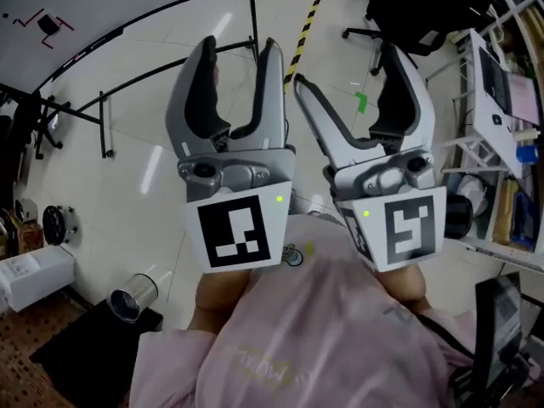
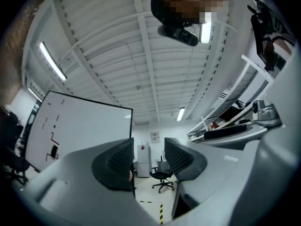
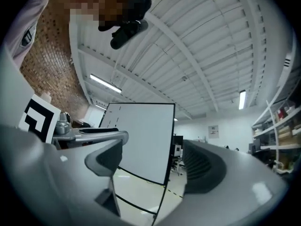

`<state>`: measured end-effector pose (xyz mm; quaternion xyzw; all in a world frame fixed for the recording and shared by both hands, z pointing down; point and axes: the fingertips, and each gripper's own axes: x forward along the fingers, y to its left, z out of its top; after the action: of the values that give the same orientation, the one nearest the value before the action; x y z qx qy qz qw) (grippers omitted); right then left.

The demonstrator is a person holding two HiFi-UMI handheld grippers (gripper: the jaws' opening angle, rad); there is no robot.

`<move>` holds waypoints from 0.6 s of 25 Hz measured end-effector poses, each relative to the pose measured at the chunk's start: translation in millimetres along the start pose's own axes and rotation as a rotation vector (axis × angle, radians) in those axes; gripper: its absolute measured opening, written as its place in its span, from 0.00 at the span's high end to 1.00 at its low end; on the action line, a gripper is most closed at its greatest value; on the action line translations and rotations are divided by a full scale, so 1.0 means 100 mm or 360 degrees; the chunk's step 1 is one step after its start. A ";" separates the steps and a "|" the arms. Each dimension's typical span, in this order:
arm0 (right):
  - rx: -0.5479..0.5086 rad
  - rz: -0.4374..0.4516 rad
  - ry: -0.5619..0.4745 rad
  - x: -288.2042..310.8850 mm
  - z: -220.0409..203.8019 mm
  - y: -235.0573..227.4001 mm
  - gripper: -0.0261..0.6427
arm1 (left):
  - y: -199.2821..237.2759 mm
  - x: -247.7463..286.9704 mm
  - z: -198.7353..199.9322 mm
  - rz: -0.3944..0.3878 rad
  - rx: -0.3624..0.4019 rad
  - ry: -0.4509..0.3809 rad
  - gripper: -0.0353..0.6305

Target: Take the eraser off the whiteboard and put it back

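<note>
The whiteboard (image 1: pixel 110 11) stands at the far upper left on a black frame. It also fills the left of the left gripper view as the whiteboard (image 2: pixel 84 126). A small black eraser (image 1: pixel 48 25) sticks to it beside red marks, and the eraser (image 2: pixel 54 151) shows low on the board. Both grippers are held up close to the person's chest, far from the board. My left gripper (image 1: pixel 238 53) has its jaws a small way apart with nothing between them. My right gripper (image 1: pixel 350 68) stands wider open and empty. The board (image 3: pixel 141 140) is seen between the right gripper's jaws.
A black office chair (image 1: pixel 399 11) and shelving (image 1: pixel 501 100) stand at the right. Yellow-black tape (image 1: pixel 304 28) runs across the pale floor. A metal can (image 1: pixel 132 296) and a white box (image 1: pixel 34 279) sit low at the left. The person's pink shirt (image 1: pixel 314 338) fills the bottom.
</note>
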<state>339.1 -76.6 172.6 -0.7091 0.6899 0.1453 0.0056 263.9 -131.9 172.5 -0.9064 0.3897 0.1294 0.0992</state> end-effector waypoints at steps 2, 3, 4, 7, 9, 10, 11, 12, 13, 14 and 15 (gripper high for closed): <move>-0.0016 0.0045 -0.0045 0.04 0.11 0.10 0.37 | 0.09 -0.08 0.18 0.0106 0.0045 -0.0009 0.66; -0.0020 0.0060 -0.0061 0.06 0.14 0.13 0.37 | 0.12 -0.12 0.27 0.0161 0.0080 -0.0025 0.66; -0.0018 0.0076 -0.0077 0.07 0.17 0.15 0.37 | 0.14 -0.15 0.35 0.0217 0.0128 -0.0045 0.66; 0.0019 0.0135 -0.0112 0.08 0.23 0.18 0.37 | 0.17 -0.23 0.50 0.0363 0.0278 -0.0067 0.66; 0.0054 0.0193 -0.0102 -0.01 0.23 0.12 0.37 | 0.05 -0.29 0.53 0.0455 0.0326 -0.0020 0.66; 0.0072 0.0230 -0.0083 -0.09 0.23 0.07 0.37 | -0.05 -0.33 0.54 0.0509 0.0339 0.0018 0.66; 0.0091 0.0269 -0.0063 -0.18 0.22 0.01 0.37 | -0.17 -0.40 0.55 0.0563 0.0349 0.0061 0.66; 0.0108 0.0305 -0.0051 -0.27 0.21 -0.05 0.37 | -0.28 -0.47 0.56 0.0610 0.0360 0.0103 0.66; 0.0120 0.0339 -0.0048 -0.36 0.22 -0.09 0.37 | -0.39 -0.54 0.57 0.0651 0.0376 0.0145 0.66; 0.0125 0.0373 -0.0043 -0.45 0.21 -0.11 0.37 | -0.47 -0.62 0.57 0.0689 0.0398 0.0189 0.66; 0.0124 0.0407 -0.0023 -0.55 0.17 -0.12 0.37 | -0.54 -0.71 0.57 0.0731 0.0426 0.0238 0.66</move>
<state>347.5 -18.8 166.0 -0.6136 0.7797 0.1229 0.0197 247.3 -31.2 145.2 -0.7801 0.6049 0.0286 0.1570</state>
